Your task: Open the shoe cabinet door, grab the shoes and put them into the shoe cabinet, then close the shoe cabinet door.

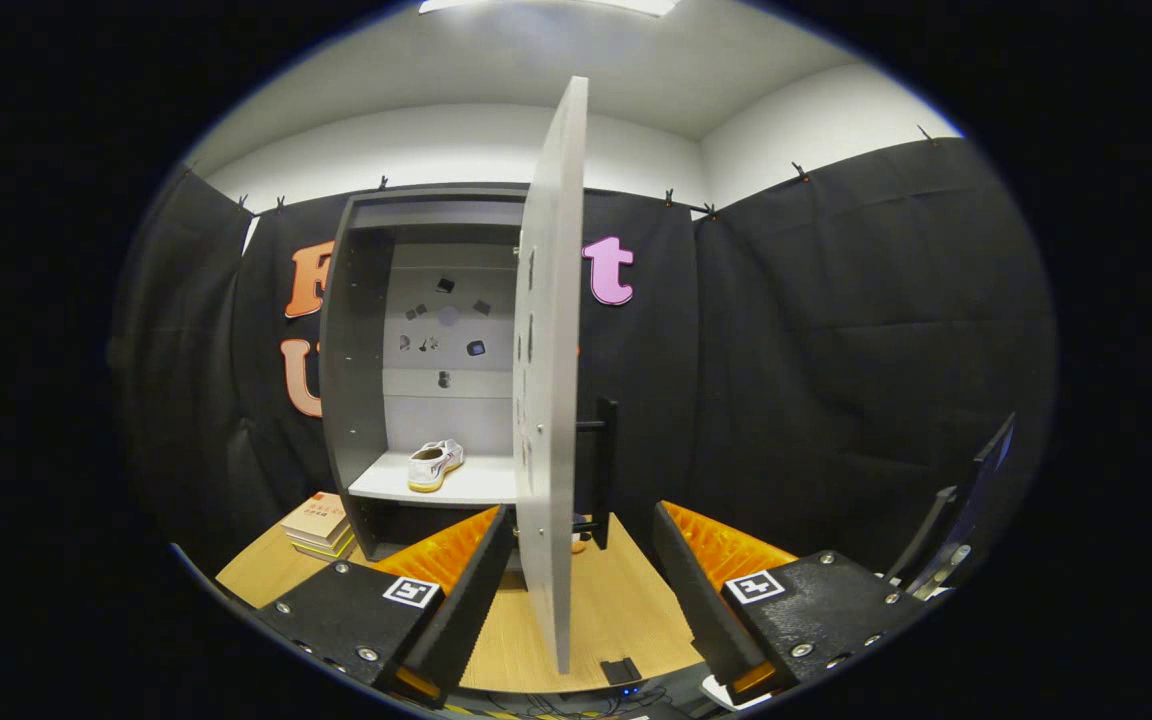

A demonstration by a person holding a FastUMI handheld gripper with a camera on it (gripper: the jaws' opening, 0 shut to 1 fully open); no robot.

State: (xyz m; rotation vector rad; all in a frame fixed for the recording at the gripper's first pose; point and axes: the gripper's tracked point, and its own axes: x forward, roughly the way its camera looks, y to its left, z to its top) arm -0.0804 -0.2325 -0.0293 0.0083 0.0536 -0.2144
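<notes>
**Cabinet open, shoe on the shelf**

The shoe cabinet (366, 380) stands on the wooden table (626, 610) against the booth wall; its door (548, 380) swings out edge-on towards the gripper (581, 560), passing between the spread, released fingers, which grasp nothing; a dark handle (604, 470) shows behind the door; books (319, 525) lie stacked beside the cabinet's foot; one white shoe (433, 465) rests on the shelf inside.

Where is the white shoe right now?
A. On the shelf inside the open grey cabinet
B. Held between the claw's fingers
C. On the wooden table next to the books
A: the white low-top shoe with a yellowish sole sits on the pale shelf inside the grey cabinet, beyond the open claw, whose fingers straddle the door's edge.
</notes>
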